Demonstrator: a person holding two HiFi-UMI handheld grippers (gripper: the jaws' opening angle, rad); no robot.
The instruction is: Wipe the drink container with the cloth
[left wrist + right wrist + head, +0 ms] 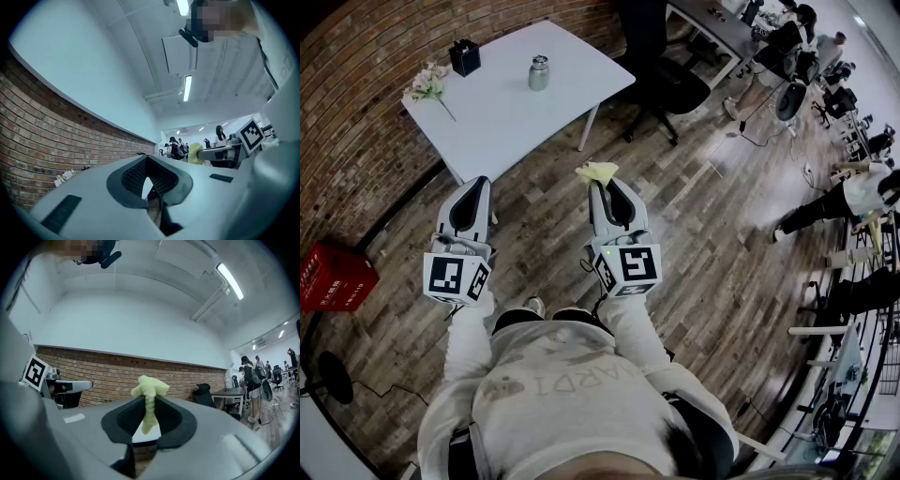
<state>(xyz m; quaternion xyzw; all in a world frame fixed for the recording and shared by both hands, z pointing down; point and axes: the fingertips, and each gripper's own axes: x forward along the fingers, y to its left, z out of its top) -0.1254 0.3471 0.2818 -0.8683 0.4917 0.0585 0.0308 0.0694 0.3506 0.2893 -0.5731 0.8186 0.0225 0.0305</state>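
Right claw (148, 403) is pinching my yellow cloth (150, 386), with a tuft poking out past the tips. Left claw (149, 161) is pressed together and I see nothing in it. I hold both over the wood floor (703, 234), near the white counter (502, 117). The steel drink container (539, 72) stands upright there, well apart from both claws.

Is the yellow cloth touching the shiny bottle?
Apart. Head view: the cloth is pinched in the right gripper over the floor; the bottle stands on the table.
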